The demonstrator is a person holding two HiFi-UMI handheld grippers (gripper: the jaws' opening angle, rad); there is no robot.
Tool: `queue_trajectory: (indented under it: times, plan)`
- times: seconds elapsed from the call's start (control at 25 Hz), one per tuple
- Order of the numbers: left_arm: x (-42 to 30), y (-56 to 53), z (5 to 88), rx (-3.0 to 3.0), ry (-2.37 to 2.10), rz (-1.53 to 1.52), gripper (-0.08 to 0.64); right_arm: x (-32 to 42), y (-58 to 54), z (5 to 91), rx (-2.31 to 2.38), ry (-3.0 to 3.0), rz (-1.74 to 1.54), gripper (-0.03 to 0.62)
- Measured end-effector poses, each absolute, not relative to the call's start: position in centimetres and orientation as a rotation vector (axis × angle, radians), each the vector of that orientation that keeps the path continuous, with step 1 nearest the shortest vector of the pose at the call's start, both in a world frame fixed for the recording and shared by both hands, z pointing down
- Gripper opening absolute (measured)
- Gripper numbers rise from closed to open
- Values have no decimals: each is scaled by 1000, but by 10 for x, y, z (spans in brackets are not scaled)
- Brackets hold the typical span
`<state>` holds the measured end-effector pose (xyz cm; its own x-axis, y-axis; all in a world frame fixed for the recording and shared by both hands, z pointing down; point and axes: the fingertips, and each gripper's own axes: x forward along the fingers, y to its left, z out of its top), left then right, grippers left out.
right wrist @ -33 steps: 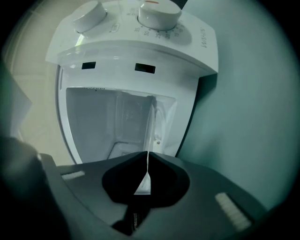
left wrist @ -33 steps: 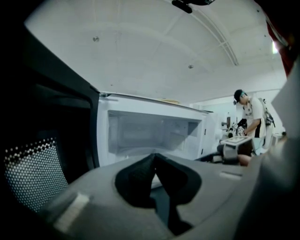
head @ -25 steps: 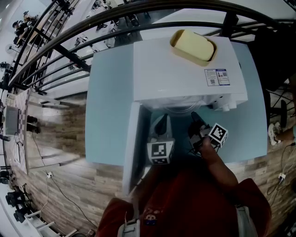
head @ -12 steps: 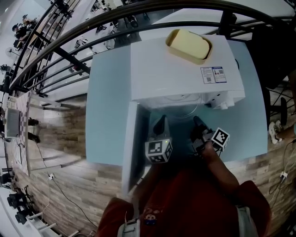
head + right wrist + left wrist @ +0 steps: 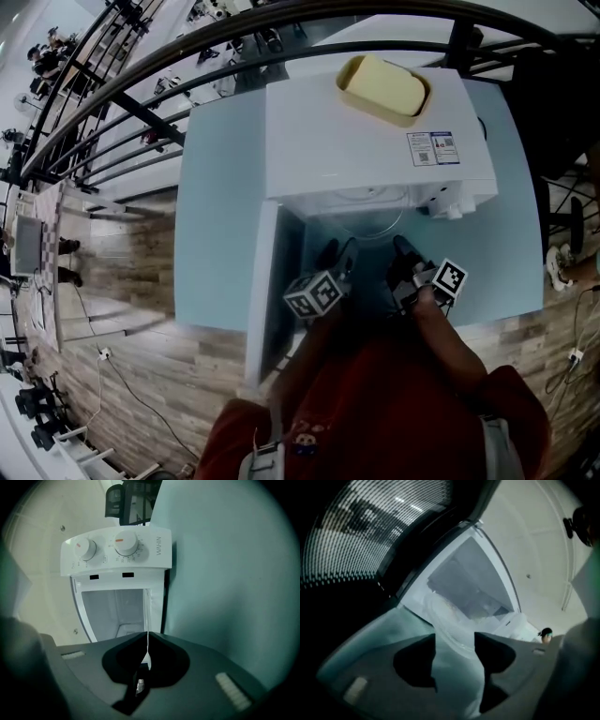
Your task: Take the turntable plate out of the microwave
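The white microwave (image 5: 356, 141) stands on a light-blue table (image 5: 220, 216) with its door (image 5: 265, 281) swung open to the left. The glass turntable plate (image 5: 370, 223) juts partway out of the cavity. My right gripper (image 5: 400, 246) is rolled on its side and shut on the plate's thin rim (image 5: 148, 616), which shows as a pale line between its jaws (image 5: 148, 634). My left gripper (image 5: 339, 253) sits just left of it. Its jaws are opening, and the translucent plate (image 5: 445, 620) runs between the spread fingers (image 5: 454, 639) without being pinched.
A yellow lidded box (image 5: 382, 89) lies on top of the microwave. Two knobs (image 5: 125, 543) sit on the control panel. The door's mesh window (image 5: 370, 527) is close on the left gripper's left. A dark railing (image 5: 141, 112) runs behind the table, with wooden floor below.
My left gripper has sunk lower and rolled, its marker cube now tilted, and its jaws have gone from shut to spread. The right gripper and the plate have barely shifted.
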<state>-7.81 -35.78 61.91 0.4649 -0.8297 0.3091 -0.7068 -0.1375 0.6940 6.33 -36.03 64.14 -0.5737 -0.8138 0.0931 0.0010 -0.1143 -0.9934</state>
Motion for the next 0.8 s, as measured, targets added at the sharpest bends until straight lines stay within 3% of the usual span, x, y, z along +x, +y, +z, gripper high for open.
queue_trajectory:
  times: [0.2, 0.72, 0.8]
  plan:
    - [-68, -369, 625, 1815, -1181, -336, 285, 64, -358, 640, -890, 1561, -1760, 5]
    - [-52, -404, 637, 1691, -1042, -584, 285, 67, -341, 636, -845, 1596, -1791, 5]
    - [-53, -405, 639, 1671, -1046, -599, 232, 66, -340, 635, -841, 1601, -1796, 5]
